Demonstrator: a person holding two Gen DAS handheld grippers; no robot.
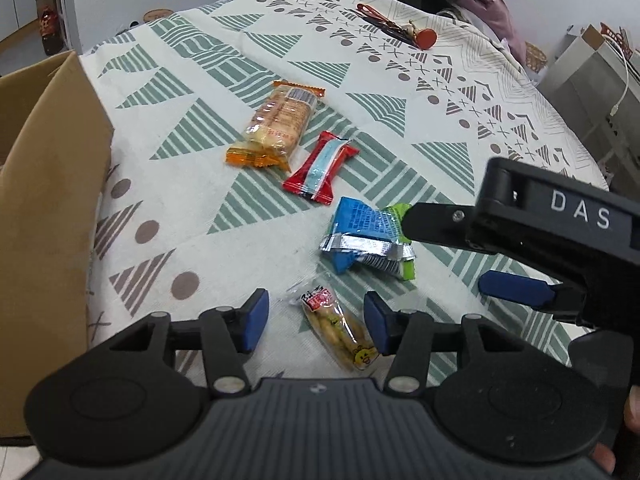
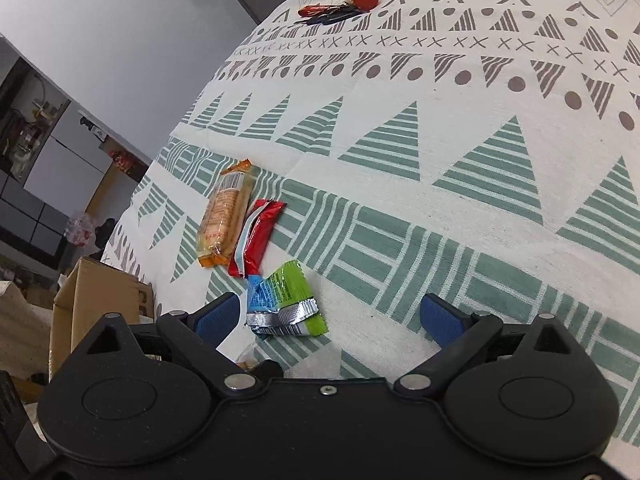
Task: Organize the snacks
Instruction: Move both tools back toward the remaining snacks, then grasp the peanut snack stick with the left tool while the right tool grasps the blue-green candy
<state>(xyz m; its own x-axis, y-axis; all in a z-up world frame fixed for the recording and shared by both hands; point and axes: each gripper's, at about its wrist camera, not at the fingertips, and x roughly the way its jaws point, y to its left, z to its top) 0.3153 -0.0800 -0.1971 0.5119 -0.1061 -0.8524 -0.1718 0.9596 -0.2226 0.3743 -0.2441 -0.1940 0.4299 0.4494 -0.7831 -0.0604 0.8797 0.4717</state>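
Note:
Several snack packs lie on the patterned tablecloth (image 1: 280,216). A clear pack of small biscuits (image 1: 340,328) sits between the blue pads of my open left gripper (image 1: 316,322), untouched. A blue-and-green foil packet (image 1: 370,240) (image 2: 286,302) lies beyond it, straddled by my open right gripper (image 2: 340,318) (image 1: 448,256). Farther off are a red bar (image 1: 320,168) (image 2: 258,238) and an orange cracker pack (image 1: 276,124) (image 2: 226,216).
An open cardboard box (image 1: 44,200) (image 2: 96,300) stands at the table's left edge. Red keys with a round tag (image 1: 400,26) (image 2: 348,4) lie at the far side. Furniture and bags surround the table.

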